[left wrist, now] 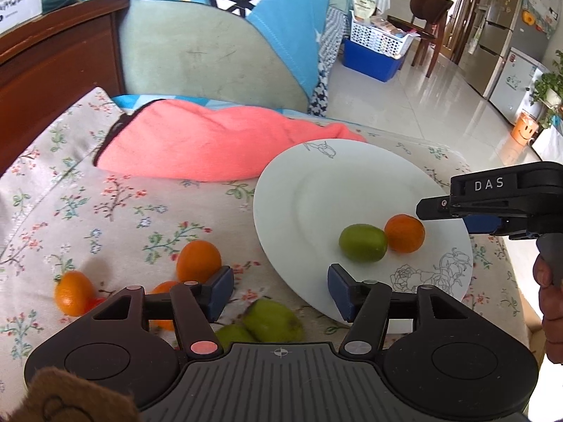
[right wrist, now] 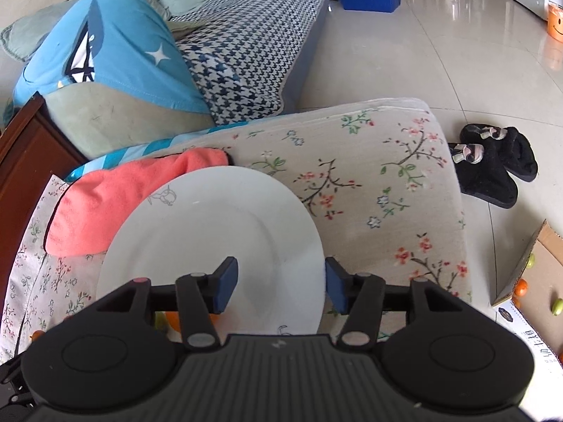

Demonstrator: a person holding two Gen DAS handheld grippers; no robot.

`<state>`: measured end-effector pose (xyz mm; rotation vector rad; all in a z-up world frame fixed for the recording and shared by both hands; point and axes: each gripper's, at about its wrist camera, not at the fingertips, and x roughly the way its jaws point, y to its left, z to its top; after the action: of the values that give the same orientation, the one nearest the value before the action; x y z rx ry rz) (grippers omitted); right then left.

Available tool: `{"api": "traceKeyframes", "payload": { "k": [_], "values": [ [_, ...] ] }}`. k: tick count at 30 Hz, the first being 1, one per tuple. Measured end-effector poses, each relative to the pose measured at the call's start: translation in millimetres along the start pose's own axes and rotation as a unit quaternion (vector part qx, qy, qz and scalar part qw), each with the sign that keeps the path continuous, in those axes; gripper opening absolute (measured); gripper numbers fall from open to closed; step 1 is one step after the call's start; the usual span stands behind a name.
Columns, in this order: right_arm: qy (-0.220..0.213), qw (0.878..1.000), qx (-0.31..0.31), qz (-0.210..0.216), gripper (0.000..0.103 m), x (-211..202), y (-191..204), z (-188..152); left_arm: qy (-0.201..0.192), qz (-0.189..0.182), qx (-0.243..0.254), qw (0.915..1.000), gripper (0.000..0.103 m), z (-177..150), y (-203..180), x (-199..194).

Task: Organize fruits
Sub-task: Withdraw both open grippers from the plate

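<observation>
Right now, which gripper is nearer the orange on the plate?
Right. The right gripper hangs open just beside the orange on the plate; the left gripper sits open at the plate's near rim.

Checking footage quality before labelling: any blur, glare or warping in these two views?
Left wrist view: green fruit just past the left gripper looks soft; room edges bow. Right wrist view: floor tiles shine with daylight; plate stays sharp.

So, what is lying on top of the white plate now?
On the white plate lie a green fruit and an orange fruit, touching. The left tongs cover its near rim, so nothing can be told there.
</observation>
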<state>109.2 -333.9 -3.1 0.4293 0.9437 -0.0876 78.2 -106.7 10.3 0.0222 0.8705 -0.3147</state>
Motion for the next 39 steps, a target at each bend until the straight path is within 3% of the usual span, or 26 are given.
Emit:
{"api": "traceKeyframes", "payload": {
  "k": [10,23,39],
  "values": [
    [0.009,1.000,-0.015,0.018,0.055,3.9,24.0,-4.7,0.006,0.016,-0.025,0.9995,0.059,-0.9,26.0,-11.0],
    [0.012,0.999,-0.037,0.009,0.055,8.5,39.7,-8.9,0.008,0.016,-0.059,0.9981,0.060,-2.0,61.1,-47.6],
    [0.040,0.997,-0.071,0.013,0.056,-6.6,62.8,-36.2,0.011,0.033,-0.047,0.9983,0.062,-24.5,92.2,-94.3]
  ]
}}
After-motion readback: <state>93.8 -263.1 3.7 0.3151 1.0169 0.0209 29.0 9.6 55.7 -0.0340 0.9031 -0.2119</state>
